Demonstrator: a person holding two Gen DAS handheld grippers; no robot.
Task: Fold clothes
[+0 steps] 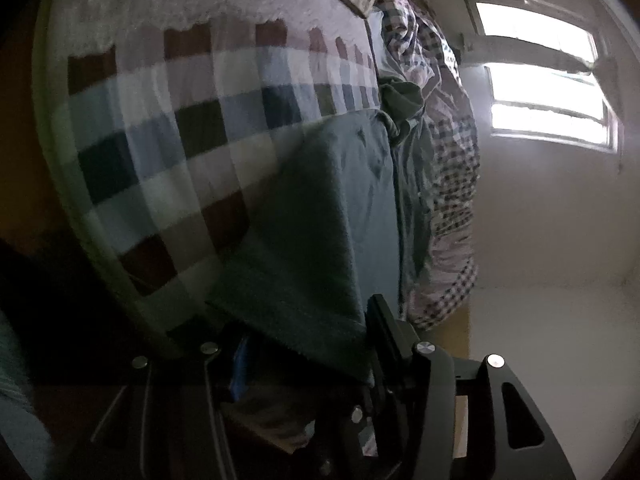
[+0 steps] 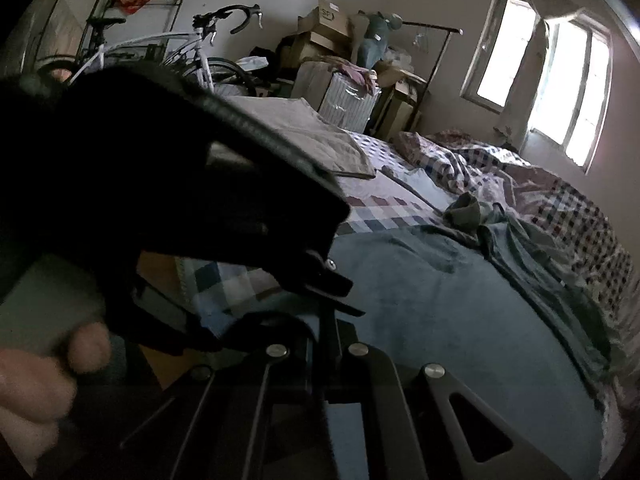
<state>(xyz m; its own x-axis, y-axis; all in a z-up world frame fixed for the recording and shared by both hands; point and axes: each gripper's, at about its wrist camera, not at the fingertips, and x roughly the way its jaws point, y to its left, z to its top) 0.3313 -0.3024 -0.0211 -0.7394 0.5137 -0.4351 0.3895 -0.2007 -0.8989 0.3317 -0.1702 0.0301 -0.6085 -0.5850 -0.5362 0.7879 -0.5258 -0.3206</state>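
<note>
A teal garment [image 1: 320, 200] lies flat on the bed, with its dark hem toward me. In the left wrist view my left gripper [image 1: 308, 328] stands open; the hem lies between its fingers, which do not press on it. In the right wrist view that left gripper [image 2: 336, 284] reaches in from the upper left to the near-left edge of the teal garment [image 2: 440, 312]. A hand [image 2: 40, 392] shows at the lower left. My right gripper [image 2: 330, 332] is pinched shut at that same edge, apparently on the cloth.
A checkered bedcover [image 2: 380, 216] lies under the garment. A crumpled plaid duvet [image 2: 560, 208] and a dark green garment [image 2: 464, 212] are heaped beyond it. A folded beige blanket [image 2: 312, 140] is at the bed's far end. A bicycle [image 2: 192, 52] and cardboard boxes [image 2: 328, 24] stand behind.
</note>
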